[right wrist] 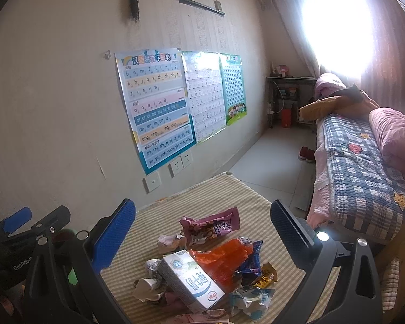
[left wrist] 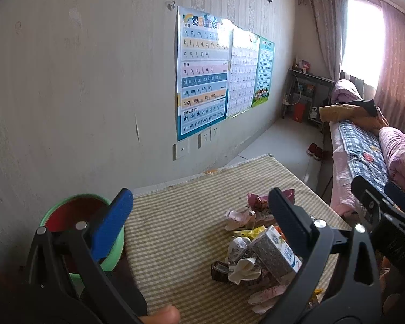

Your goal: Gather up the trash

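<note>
A pile of trash lies on the striped cloth of a small table (left wrist: 175, 216): a white milk carton (right wrist: 187, 280), a purple snack wrapper (right wrist: 210, 228), an orange wrapper (right wrist: 224, 259), a blue wrapper (right wrist: 252, 266) and crumpled paper (right wrist: 148, 289). The carton also shows in the left wrist view (left wrist: 276, 253). A green bin with a red lining (left wrist: 75, 216) stands left of the table. My left gripper (left wrist: 199, 221) is open and empty above the table, between the bin and the pile. My right gripper (right wrist: 202, 232) is open and empty over the pile.
A wall with posters (right wrist: 154, 108) and sockets runs along the left. A bed with a checked quilt (right wrist: 359, 167) stands to the right. Red slippers (right wrist: 306, 154) lie on the tiled floor beyond the table. A shelf (right wrist: 286, 102) stands under the window.
</note>
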Demonstrator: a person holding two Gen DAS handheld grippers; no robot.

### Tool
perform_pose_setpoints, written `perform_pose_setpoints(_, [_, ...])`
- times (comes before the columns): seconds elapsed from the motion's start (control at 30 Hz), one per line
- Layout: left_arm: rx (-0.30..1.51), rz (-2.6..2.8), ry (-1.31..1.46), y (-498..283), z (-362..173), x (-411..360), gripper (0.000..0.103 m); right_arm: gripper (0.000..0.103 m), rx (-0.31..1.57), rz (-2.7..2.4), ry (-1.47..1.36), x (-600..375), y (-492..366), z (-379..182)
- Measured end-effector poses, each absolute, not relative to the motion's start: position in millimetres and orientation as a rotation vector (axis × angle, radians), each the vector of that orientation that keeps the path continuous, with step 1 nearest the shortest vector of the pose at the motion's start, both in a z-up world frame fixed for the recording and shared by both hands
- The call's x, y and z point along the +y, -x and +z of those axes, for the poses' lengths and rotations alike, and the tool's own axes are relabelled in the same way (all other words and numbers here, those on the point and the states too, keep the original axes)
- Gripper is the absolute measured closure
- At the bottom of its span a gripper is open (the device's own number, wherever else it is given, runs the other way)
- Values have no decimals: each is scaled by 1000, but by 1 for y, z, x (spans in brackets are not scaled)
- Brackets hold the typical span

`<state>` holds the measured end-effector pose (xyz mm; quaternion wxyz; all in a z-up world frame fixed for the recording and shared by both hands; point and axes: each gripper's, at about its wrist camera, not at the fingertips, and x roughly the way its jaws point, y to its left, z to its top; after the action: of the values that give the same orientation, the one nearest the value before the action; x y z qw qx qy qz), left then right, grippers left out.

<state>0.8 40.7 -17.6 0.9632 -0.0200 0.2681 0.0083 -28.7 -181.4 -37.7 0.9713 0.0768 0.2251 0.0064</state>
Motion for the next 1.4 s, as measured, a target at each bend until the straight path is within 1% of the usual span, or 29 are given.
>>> perform_pose_setpoints(1.4, [550,37,15,1,-22,40,5,7,447,30,-132,-173,27,-41])
